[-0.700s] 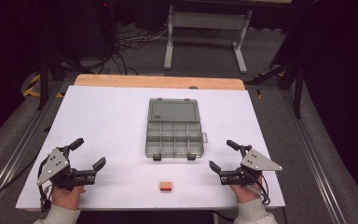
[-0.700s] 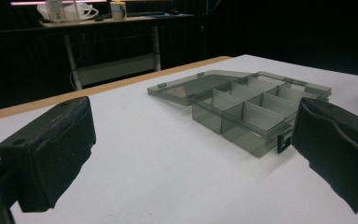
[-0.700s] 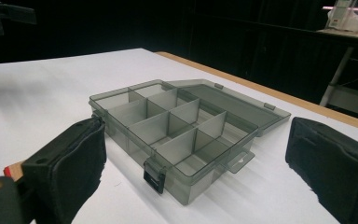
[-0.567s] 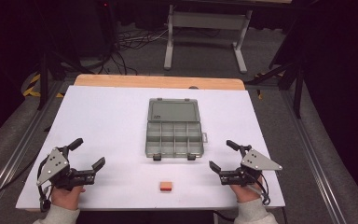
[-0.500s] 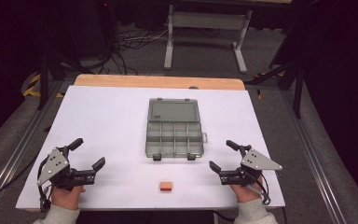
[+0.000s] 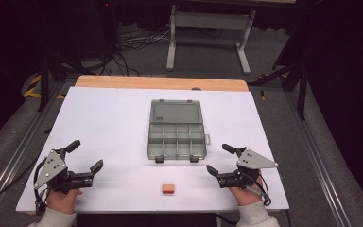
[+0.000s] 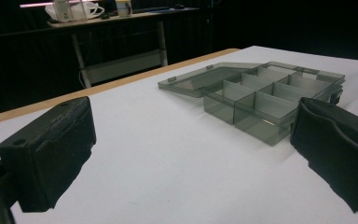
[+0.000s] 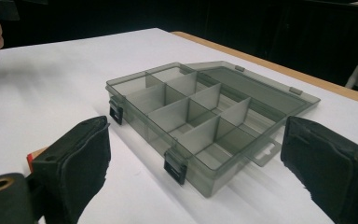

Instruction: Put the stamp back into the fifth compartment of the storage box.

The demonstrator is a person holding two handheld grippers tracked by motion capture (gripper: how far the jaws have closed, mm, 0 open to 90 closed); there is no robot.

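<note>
Nothing has changed vs the earlier high views: both hands, the box and the small block sit where they did a moment ago, so the work hasn't begun and nothing is picked up yet. The clear grey compartment box [image 6: 177,135] lies open mid-table, a bit toward the far edge, lid [image 6: 176,112] folded flat behind it toward the far wooden edge, dividers showing, compartments look empty; two dark latches on its near wall. A small orange-red block [image 6: 168,188] lies close to the near edge of the white table [image 6: 99,118], roughly centred, well apart from the box and between the two hands. Left gripper [image 6: 84,160] rests by the near-left corner, jaws wide apart w/ nothing between them; left gripper view looks low across the table at the box [image 7: 265,95] from its side. Right gripper [image 6: 220,159] rests by the near-right corner, jaws likewise spread & empty, aimed inward toward the middle; in its view the box [image 8: 200,116] stands ahead and a corner of the block [image 8: 36,154] peeks beside one jaw. Both hands sit low at the near edge, forearms coming in from below, grippers about level. Judged: the block is prob. the thing to go into a compartment, right gripper nearer to it.
</note>
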